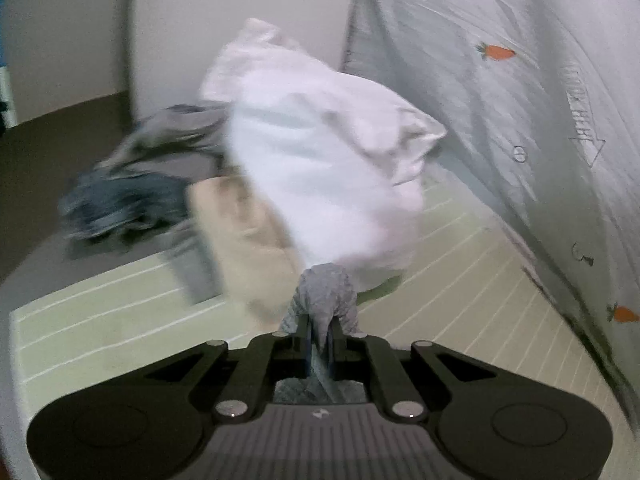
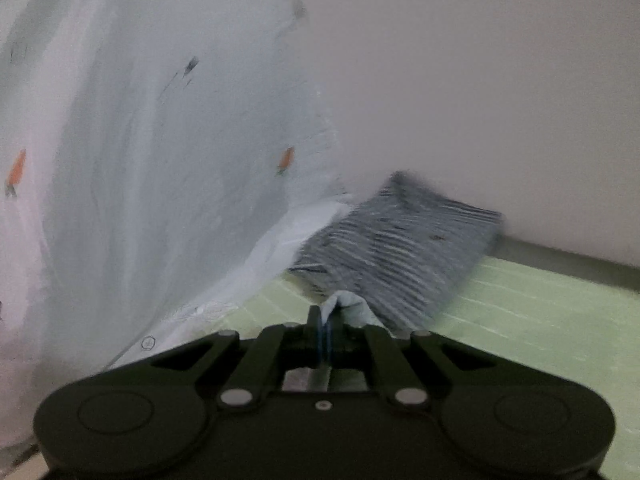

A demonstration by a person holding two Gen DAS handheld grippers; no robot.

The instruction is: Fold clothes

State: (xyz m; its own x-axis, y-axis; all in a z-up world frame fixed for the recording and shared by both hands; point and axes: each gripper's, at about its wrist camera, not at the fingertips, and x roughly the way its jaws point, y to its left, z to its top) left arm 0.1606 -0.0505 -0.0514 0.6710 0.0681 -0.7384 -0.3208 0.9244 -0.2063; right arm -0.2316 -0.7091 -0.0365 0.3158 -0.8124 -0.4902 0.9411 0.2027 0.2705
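Nearest to the left wrist camera, the left gripper has its jaws pressed together on a bunch of grey patterned fabric, which rises just in front of the fingertips. Beyond it a white garment hangs in the air, and it looks to be part of the same piece, though the blur does not let one be sure. In the right wrist view, the right gripper pinches a small pale blue-white fold of cloth between closed jaws. Under both lies a green striped mat, and a pale sheet with carrot prints stands along its side. A heap of unfolded clothes, dark blue, grey and beige, lies to the left behind the white garment, and a folded grey striped garment rests on the mat just beyond the right gripper. The held garment lies forward of both grippers, so its long axis probably runs from one hand to the other; the next move likely needs the two hands to spread it flat on the mat
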